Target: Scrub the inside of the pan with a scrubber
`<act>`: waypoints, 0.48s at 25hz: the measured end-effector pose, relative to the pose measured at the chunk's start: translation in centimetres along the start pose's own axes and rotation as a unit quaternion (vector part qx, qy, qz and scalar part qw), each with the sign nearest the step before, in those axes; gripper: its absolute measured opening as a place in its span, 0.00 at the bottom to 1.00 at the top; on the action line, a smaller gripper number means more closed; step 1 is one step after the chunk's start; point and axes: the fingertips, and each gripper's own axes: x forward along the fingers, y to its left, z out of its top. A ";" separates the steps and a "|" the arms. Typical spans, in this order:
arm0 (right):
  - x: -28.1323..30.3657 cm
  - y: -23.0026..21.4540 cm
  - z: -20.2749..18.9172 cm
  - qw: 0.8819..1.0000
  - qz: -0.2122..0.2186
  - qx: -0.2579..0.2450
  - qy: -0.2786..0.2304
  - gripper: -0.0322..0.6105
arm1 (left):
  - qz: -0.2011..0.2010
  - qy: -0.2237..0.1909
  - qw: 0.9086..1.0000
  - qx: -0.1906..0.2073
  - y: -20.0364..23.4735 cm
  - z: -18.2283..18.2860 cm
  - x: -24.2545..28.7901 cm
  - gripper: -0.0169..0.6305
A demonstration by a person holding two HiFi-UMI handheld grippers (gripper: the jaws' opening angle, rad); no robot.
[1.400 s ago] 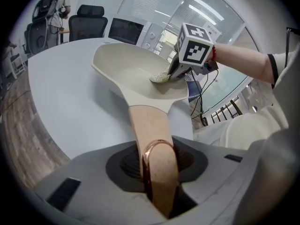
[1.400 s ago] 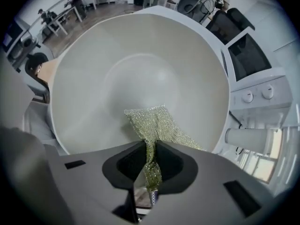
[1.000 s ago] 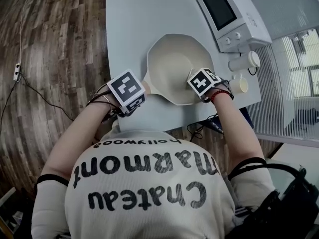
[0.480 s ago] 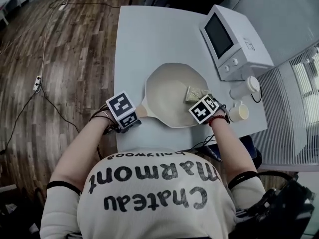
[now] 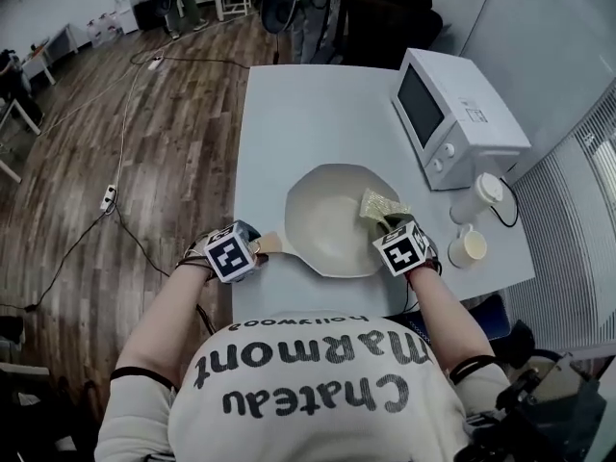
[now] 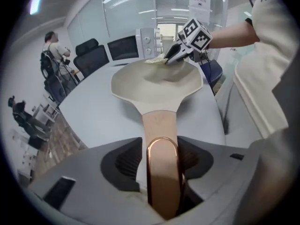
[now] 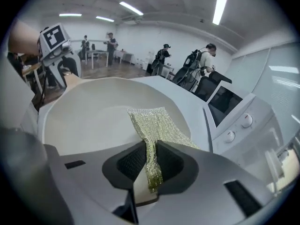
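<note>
Left gripper (image 6: 161, 161) is slackening, its jaws just opening around the handle (image 6: 159, 125) between them, the pan (image 5: 332, 219) lying ahead on the tabletop (image 5: 298, 114); right gripper (image 7: 150, 165) is pinching the scrubber (image 7: 152, 125), which is trailing forward inside the pan.

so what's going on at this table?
A person works on a pan on the table with a tool in each hand. The right tool is shut on a glittery scrubber, whose free end lies on the pan's inner wall at its right side. The left tool sits around the handle. Its jaws have just been opening, and a slim gap seems to show beside the handle.
</note>
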 end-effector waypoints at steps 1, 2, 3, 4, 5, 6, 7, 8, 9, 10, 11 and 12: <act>-0.2 0.2 -0.1 1.000 0.005 0.006 -0.006 0.15 | 0.008 -0.009 1.000 -0.001 0.0 0.1 -0.5 0.40; -0.4 0.4 -0.1 1.000 0.009 0.009 -0.011 0.15 | 0.013 -0.017 1.000 -0.007 0.0 0.0 -1.1 0.41; -0.6 0.6 -0.1 1.000 0.013 0.011 -0.016 0.15 | 0.015 -0.025 0.999 -0.018 0.0 -0.2 -1.8 0.41; -0.7 0.8 -0.1 1.000 0.017 0.013 -0.021 0.15 | 0.016 -0.033 0.999 -0.032 0.2 -0.4 -2.6 0.41; -0.8 1.0 -0.1 0.999 0.022 0.016 -0.025 0.15 | 0.019 -0.041 0.998 -0.047 0.4 -0.5 -3.4 0.41; -1.0 1.2 0.0 0.999 0.030 0.021 -0.030 0.15 | 0.023 -0.049 0.997 -0.060 0.7 -0.6 -4.3 0.41; -1.2 1.5 0.1 0.998 0.040 0.028 -0.034 0.15 | 0.031 -0.059 0.995 -0.074 0.9 -0.6 -5.3 0.41; -1.6 1.7 0.3 0.997 0.050 0.036 -0.038 0.15 | 0.041 -0.074 0.992 -0.091 1.0 -0.5 -6.5 0.41; -2.2 2.0 0.3 0.996 0.061 0.045 -0.039 0.15 | 0.052 -0.095 0.988 -0.110 0.9 -0.2 -7.7 0.41; -2.8 2.2 0.3 0.995 0.071 0.054 -0.041 0.15 | 0.066 -0.122 0.982 -0.129 0.8 0.3 -9.0 0.41; -3.3 2.4 0.3 0.994 0.079 0.061 -0.045 0.15 | 0.087 -0.150 0.974 -0.145 0.6 0.9 -10.3 0.41; -3.9 2.6 0.4 0.993 0.083 0.066 -0.053 0.15 | 0.118 -0.177 0.964 -0.160 0.6 1.4 -11.8 0.41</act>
